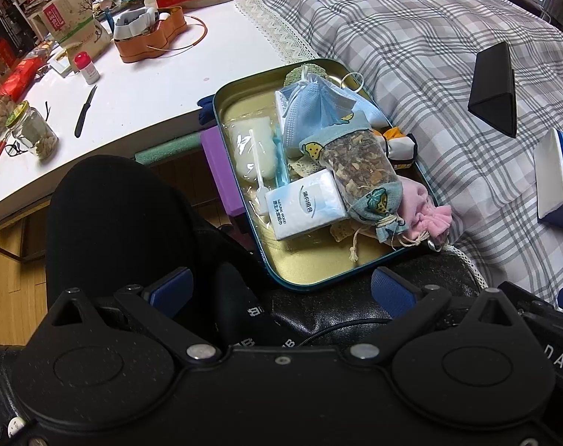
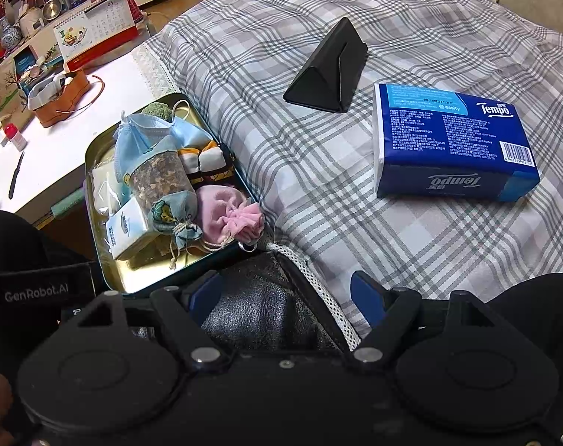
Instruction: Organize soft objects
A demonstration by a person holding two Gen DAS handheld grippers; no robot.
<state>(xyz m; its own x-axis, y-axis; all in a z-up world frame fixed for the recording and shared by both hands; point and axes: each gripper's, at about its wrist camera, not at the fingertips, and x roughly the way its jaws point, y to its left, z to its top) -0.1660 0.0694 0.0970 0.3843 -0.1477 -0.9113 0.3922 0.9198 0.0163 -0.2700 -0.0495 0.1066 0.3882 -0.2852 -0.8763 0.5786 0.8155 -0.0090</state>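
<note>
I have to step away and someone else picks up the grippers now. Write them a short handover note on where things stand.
Left gripper: open, empty, over the lap. Right gripper: open, empty, near the bed edge.

The tin tray sits between the white table and the plaid bed. It holds the face masks, herb sachet, pink pouch, small tissue pack and folded cloth.

On the bed: the Tempo tissue pack and black triangular case.

Nothing is being held; whether the tray is being filled or emptied cannot be told.
</note>
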